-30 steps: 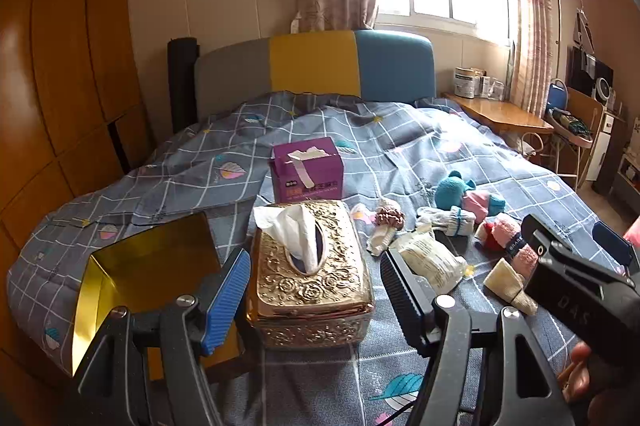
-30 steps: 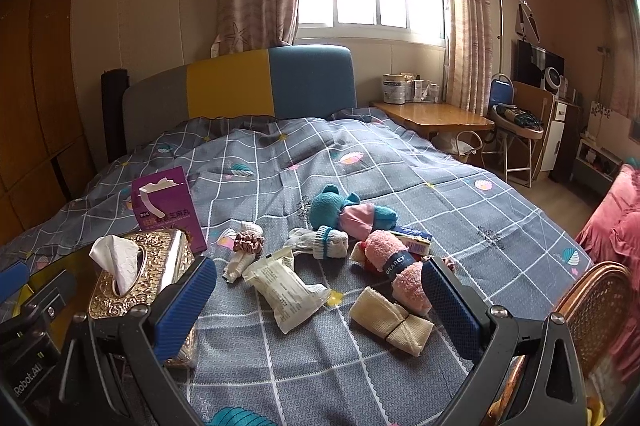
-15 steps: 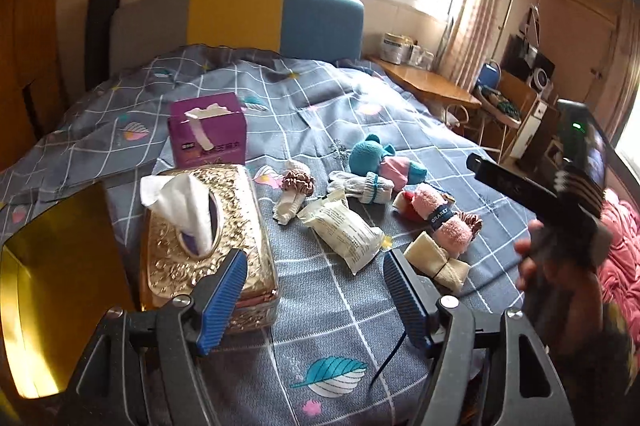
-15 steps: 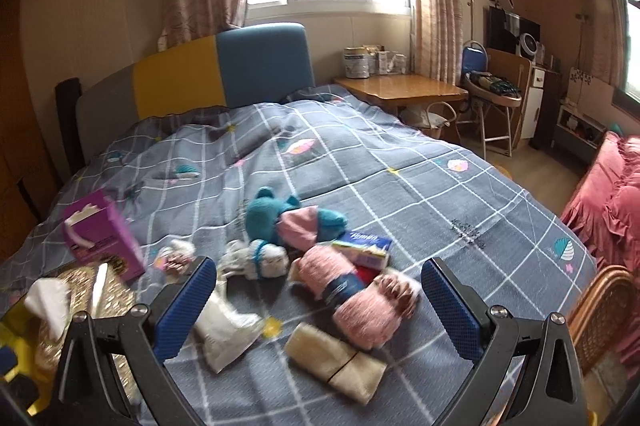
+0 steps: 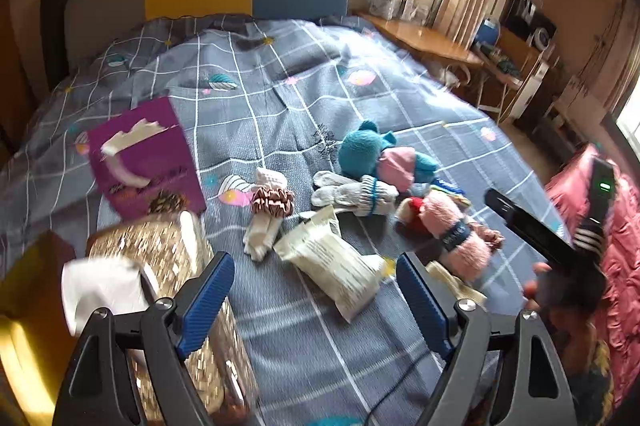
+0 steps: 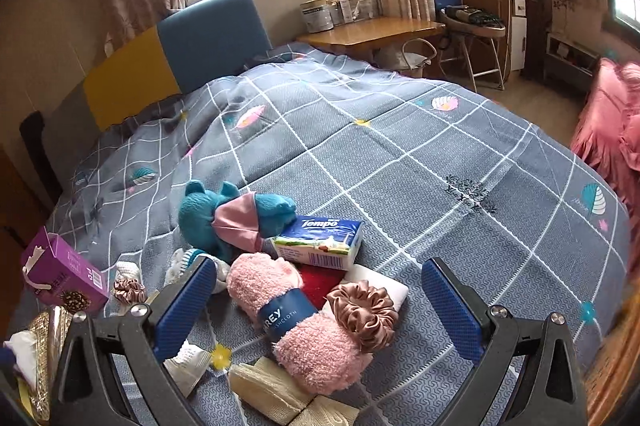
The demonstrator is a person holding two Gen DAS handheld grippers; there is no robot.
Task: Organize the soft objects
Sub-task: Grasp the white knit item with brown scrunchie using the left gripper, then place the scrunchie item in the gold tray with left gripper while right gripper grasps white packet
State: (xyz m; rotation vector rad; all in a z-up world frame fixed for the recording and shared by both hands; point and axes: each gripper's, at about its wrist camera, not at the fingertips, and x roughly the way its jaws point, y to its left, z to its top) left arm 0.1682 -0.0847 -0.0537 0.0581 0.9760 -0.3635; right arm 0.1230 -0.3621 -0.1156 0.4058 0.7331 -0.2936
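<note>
Blue-padded jaws of my left gripper point(image 5: 310, 300) have just been opening, nothing between them; right gripper point(image 6: 320, 310) gapes empty above the fluffy pink sock roll point(image 6: 298, 322) on the bedspread, likely first pick.

Scrunchie point(image 6: 366, 312) rests on rolled towel point(image 6: 296, 322) — tissue pack point(image 6: 318, 242) behind.

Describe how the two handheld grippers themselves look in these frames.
Both the left gripper and the right gripper have black angular frames, silver screws and ribbed blue pads on their fingers. A thin black cable trails below the left one.
</note>
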